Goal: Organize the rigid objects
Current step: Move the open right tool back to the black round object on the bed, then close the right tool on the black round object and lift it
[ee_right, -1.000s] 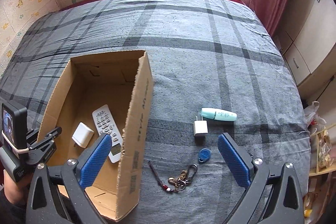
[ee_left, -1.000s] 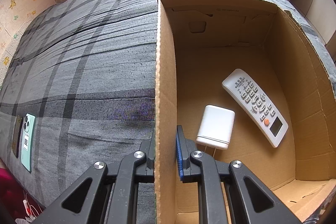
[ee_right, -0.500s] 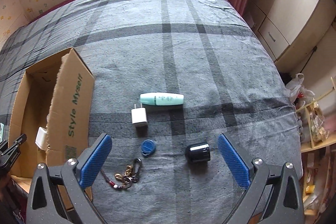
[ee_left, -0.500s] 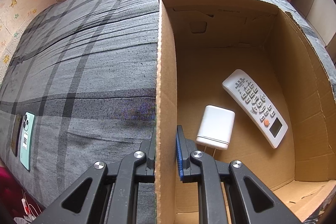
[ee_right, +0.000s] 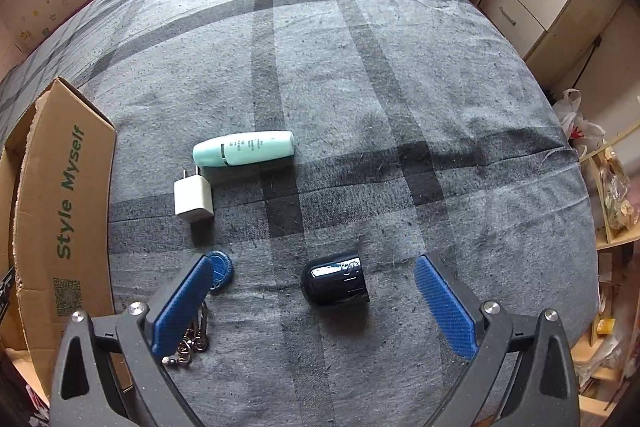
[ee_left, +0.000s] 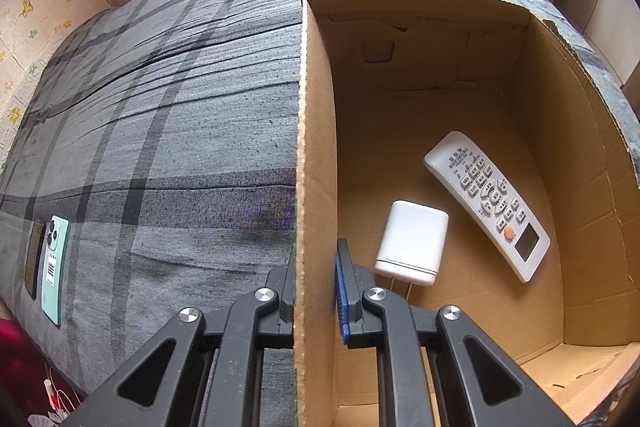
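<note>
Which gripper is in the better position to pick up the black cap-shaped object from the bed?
Right. The right gripper is open, with the black cap-shaped object lying between its fingers. The left gripper is shut on the cardboard box wall.

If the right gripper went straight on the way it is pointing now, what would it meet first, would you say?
Most likely the black cap, which lies on the bedspread between the open fingers of the right gripper; how far below it lies is hard to judge.

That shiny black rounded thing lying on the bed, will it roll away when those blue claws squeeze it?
The black capsule looks glossy, so probably slippery. It lies on its curved side, so it may roll, though the soft bedspread should slow it.
</note>
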`<state>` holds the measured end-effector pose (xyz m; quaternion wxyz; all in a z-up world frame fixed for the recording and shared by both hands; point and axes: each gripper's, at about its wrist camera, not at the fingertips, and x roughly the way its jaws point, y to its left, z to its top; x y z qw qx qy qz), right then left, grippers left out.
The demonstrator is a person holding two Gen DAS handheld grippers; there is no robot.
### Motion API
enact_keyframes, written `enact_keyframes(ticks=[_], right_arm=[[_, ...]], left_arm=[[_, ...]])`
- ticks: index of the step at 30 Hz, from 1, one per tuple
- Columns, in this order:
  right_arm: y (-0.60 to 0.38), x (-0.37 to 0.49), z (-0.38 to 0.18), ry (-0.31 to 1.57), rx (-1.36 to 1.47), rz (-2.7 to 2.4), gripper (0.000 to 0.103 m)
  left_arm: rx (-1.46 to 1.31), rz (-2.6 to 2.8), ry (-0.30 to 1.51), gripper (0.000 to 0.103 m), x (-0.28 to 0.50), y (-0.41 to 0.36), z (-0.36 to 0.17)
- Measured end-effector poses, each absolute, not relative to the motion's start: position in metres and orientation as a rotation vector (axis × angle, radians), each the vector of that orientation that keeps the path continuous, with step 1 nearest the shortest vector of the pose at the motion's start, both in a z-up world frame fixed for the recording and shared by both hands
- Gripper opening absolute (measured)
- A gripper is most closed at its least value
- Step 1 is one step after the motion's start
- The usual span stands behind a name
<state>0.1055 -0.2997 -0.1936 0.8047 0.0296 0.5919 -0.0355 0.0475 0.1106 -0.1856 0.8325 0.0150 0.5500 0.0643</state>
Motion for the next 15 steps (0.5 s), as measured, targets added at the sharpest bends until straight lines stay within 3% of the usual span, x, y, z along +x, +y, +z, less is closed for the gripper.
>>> enact_keyframes(ticks=[10,15], right_arm=[[-0.305,0.109,-0.237,1.349,0.035,-0.098,0.1],[-0.307,0.108,-0.247,1.379,0.037,-0.101,0.078]], left_arm=[[0.019,0.135,1.169,0.016,0.049,0.114,-0.186],[0.019,0.136,1.169,0.016,0.049,0.113,-0.187]])
